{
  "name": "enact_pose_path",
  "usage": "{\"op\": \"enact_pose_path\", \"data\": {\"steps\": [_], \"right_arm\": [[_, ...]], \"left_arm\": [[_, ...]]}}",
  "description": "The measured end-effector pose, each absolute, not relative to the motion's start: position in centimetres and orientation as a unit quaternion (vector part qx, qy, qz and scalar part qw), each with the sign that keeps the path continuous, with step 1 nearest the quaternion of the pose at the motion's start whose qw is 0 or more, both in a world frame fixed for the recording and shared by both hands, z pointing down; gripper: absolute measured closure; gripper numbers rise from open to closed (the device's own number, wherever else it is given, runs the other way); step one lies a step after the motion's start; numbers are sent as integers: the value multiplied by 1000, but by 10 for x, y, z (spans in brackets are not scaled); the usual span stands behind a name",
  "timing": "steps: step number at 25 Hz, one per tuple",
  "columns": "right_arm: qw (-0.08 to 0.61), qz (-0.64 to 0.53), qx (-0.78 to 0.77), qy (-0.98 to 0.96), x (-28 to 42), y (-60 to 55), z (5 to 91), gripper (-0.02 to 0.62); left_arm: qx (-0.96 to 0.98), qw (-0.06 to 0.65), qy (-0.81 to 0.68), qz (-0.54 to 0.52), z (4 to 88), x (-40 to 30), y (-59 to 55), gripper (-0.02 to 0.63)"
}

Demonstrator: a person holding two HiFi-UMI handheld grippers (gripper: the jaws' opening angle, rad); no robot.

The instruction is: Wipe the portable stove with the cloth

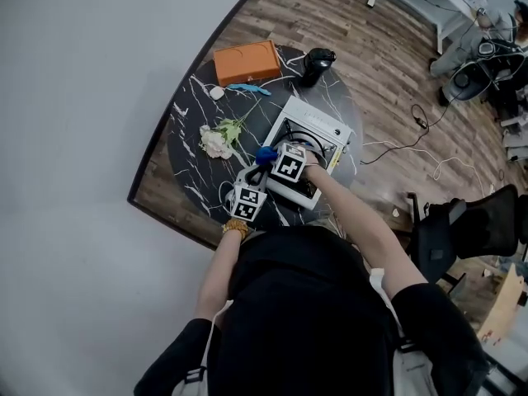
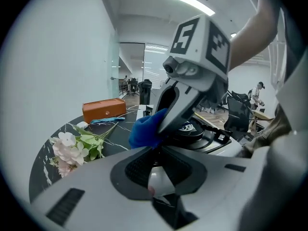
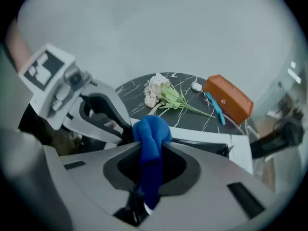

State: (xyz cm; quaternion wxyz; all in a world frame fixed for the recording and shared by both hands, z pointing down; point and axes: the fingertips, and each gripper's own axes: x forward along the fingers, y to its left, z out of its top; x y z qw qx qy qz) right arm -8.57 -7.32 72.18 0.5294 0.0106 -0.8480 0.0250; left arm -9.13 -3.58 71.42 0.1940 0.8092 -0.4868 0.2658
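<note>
Cloth [image 3: 151, 131] blue, clenched in right gripper [image 3: 148, 177] over portable stove [image 1: 320, 127]; left gripper [image 2: 157, 182] seemingly clamps its edge. Orange box [image 1: 246, 62] closed.

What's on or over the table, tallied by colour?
Orange: 1 (case)
Blue: 2 (cloth, slim tool)
White: 2 (portable stove, small lump)
Black: 1 (jug-like object)
Pink-white and green: 1 (flower bunch)
Total: 7
</note>
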Motion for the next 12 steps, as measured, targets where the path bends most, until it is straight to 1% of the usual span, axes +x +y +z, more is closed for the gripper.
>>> {"op": "enact_pose_path", "data": {"steps": [1,3,4,5,6,7,8,10,12], "right_arm": [[500,95,-2,-861,-84,-72,714,540],[412,208,8,-887,-78,-84,687,537],[365,227,37,-902,-71,-101,670,535],[329,221,80,-915,-59,-124,656,535],[310,202,130,-920,-44,-150,646,535],[313,179,180,-915,-26,-175,643,535],[338,158,218,-902,-9,-195,649,534],[425,139,234,-863,18,-209,681,534],[498,128,195,-835,30,-193,716,534]], "left_arm": [[809,193,-487,267,714,-92,-36,548],[810,188,-486,270,714,-93,-37,549],[810,186,-485,272,714,-92,-37,549],[811,184,-484,273,714,-92,-37,549],[811,184,-483,274,714,-92,-37,549],[811,183,-483,276,714,-92,-37,549],[810,182,-484,276,714,-92,-37,549],[808,183,-488,277,715,-92,-38,549],[807,184,-489,276,715,-91,-38,549]]}}
